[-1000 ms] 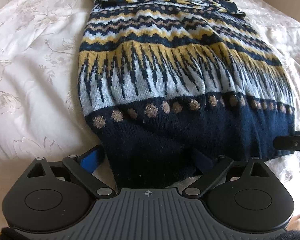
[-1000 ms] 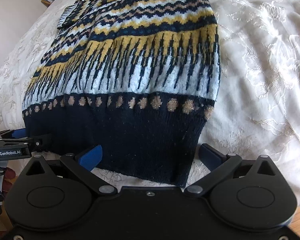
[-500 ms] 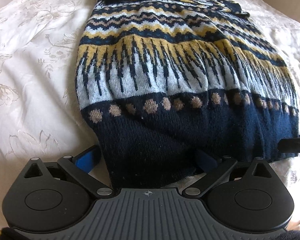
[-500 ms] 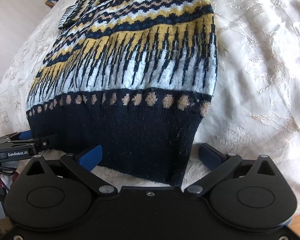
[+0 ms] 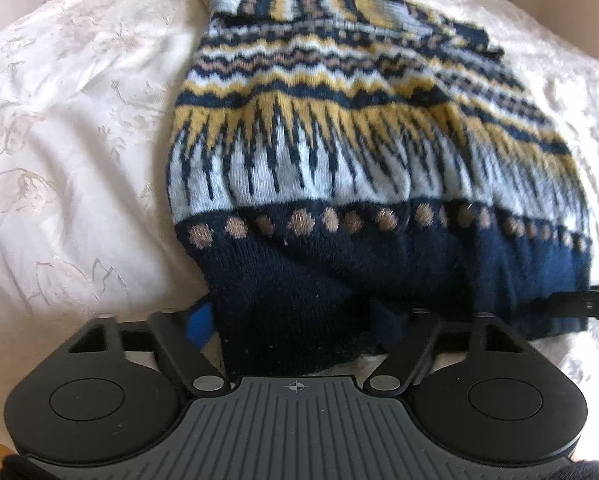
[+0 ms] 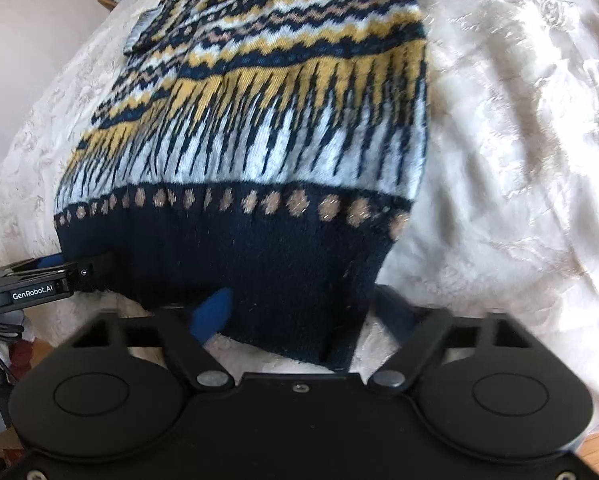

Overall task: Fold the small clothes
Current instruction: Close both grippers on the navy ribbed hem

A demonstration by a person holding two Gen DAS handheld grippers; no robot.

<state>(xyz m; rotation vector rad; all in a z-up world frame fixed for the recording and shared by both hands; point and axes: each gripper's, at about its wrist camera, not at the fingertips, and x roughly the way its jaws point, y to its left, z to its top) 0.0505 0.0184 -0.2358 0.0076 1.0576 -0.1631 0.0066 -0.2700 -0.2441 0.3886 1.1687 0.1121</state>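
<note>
On the white bedspread (image 5: 79,168), the patterned sweater (image 5: 359,152) lies flat with sleeves tucked in. Left gripper (image 5: 295,328) and right gripper (image 6: 303,316) have just been closing on its near navy hem corners, cloth between the jaws; whether they pinch yet is unclear. The bottom-up fold is left.

a sweater (image 5: 363,168) lies flat on the bedspread (image 5: 79,160), hem nearest both cameras.

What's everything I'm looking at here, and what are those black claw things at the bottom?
sweater: one, navy, yellow and pale blue knit, flat on the bed.
bedspread: one, white, embroidered, under the sweater.
left claw: one, black with blue pads, at the sweater's near left hem corner; its jaws have just been closing, hem between them.
right claw: one, black with blue pads, at the near right hem corner; jaws likewise closing on the hem.
</note>
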